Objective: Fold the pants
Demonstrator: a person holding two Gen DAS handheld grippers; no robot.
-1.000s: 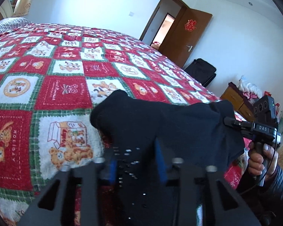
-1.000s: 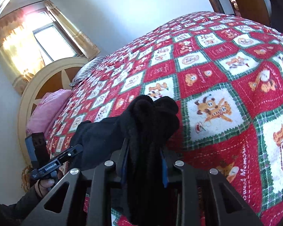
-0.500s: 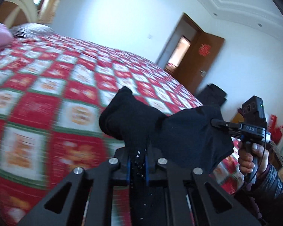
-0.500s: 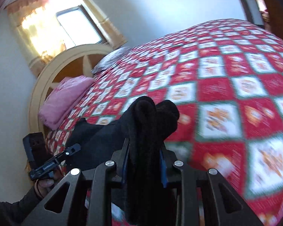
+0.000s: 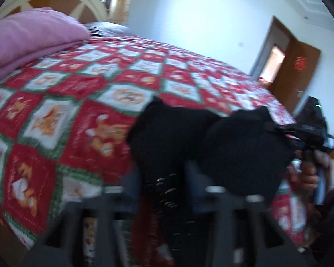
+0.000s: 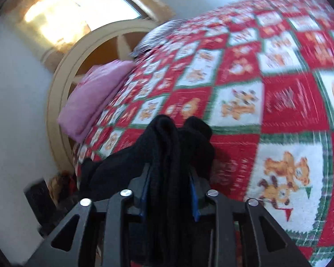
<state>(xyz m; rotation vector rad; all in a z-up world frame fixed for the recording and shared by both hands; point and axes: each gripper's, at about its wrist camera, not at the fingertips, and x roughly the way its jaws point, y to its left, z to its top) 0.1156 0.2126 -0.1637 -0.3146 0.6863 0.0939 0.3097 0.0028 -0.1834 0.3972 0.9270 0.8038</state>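
Note:
The black pants [image 5: 189, 138] hang bunched between my two grippers, above the near edge of the bed. My left gripper [image 5: 164, 178] is shut on one end of the pants; the view is blurred. My right gripper [image 6: 169, 178] is shut on a thick bunch of the black pants [image 6: 167, 146], which fills the gap between the blue pads. The right gripper also shows in the left wrist view [image 5: 305, 131], held by a hand at the far right. The pants stretch left toward the other gripper in the right wrist view.
The bed carries a red, white and green patchwork quilt [image 5: 82, 102] [image 6: 278, 102]. A folded pink blanket [image 5: 26, 35] [image 6: 93, 95] lies by the arched headboard [image 6: 62, 84]. A brown door [image 5: 298, 71] stands open at the right.
Both grippers have swung with the pants, turning toward the headboard end of the bed; the pink blanket has come into both views. Both stay shut on the pants.

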